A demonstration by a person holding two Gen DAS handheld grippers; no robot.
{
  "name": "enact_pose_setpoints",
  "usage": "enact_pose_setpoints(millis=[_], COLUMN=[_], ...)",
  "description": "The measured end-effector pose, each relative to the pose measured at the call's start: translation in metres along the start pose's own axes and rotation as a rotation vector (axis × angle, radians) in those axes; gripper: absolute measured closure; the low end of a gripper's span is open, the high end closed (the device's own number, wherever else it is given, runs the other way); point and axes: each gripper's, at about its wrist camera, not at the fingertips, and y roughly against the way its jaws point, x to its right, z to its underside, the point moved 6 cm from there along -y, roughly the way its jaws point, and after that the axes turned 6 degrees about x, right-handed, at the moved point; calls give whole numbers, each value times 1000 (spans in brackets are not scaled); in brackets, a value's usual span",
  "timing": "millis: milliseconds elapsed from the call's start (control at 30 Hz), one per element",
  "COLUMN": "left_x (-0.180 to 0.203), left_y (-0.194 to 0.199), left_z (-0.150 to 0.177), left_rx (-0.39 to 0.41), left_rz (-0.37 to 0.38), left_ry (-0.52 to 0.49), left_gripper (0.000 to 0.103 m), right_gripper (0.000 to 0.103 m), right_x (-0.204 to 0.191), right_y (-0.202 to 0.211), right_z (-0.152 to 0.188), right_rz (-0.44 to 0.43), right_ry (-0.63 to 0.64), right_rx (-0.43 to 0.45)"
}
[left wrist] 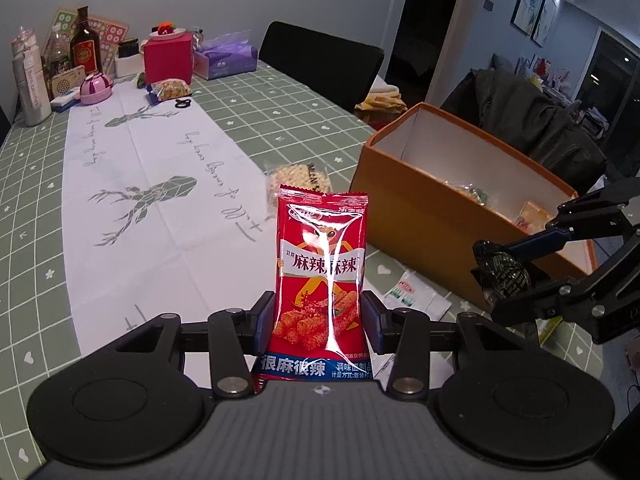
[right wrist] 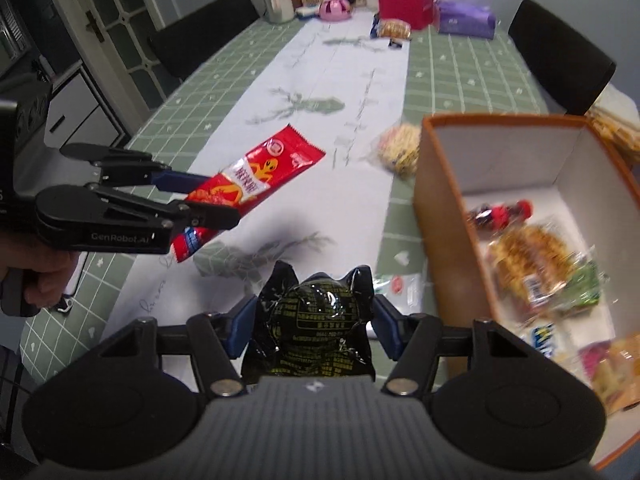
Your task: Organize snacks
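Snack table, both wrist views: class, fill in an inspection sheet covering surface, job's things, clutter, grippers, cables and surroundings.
Surface: green checked tablecloth with a white runner along it.
Job's things: red snack packet and black snack packet held off the table; clear snack bag lying beside the orange box, which already holds several snacks.
Clutter: bottles, red gift box and tissue pack at the far end.
Grippers: left hand-held gripper shut on the red packet; right hand-held gripper shut on the black packet.
Cables: nothing seen.
Surroundings: black chairs, framed pictures on the wall.
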Motion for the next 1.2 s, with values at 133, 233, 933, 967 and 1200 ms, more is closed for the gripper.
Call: enact_pose_setpoints(millis=[133, 233, 933, 967, 1200], left_x=[23, 43, 164, 167, 186], left_y=[2, 0, -61, -64, -79], left_z=[-16, -25, -70, -71, -73], left_rx=[29, 42, 7, 5, -9], left_rz=[34, 60, 165, 166, 150], left_ry=[-18, -37, -191, -195, -215], left_gripper=[52, 52, 52, 52, 52], right_gripper=[43, 43, 43, 43, 43], right_x=[24, 44, 172, 176, 197], right_y=[26, 42, 85, 85, 77], right_z=[-12, -16, 8, 9, 12], right_rz=[17, 41, 108, 108, 143], right_ry=[-38, -58, -257, -264, -303], right_rx=[61, 97, 172, 175, 178])
